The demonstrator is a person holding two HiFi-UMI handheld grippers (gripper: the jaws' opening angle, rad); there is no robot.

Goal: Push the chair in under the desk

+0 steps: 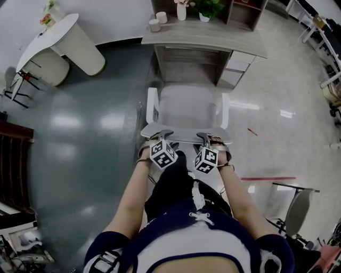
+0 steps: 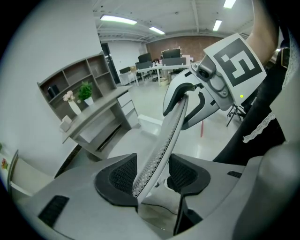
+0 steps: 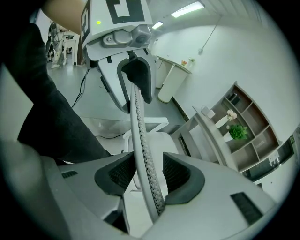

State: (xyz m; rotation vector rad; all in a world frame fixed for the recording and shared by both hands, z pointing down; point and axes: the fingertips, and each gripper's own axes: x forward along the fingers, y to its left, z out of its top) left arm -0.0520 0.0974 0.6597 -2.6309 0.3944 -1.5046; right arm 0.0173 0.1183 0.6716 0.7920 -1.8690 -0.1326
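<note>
Left gripper [image 1: 160, 134] and right gripper [image 1: 206, 137], jaws apart, straddle chair [image 1: 186, 106] backrest edge, desk [image 1: 202, 38] opening ahead.

Chair backrest [image 2: 172, 124] apparently loose between tool [image 2: 152, 175] jaws.

Glossy grey floor [image 1: 80, 133], curved white table [image 1: 53, 35], ceiling strip lights [image 2: 117, 19]

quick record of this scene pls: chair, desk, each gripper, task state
chair: white, facing the desk, seat mostly out from under it
desk: light top, vase and plant at its back
left gripper: open, jaws astride the backrest top edge
right gripper: open, astride the same edge
task state: chair not yet pushed in
</note>
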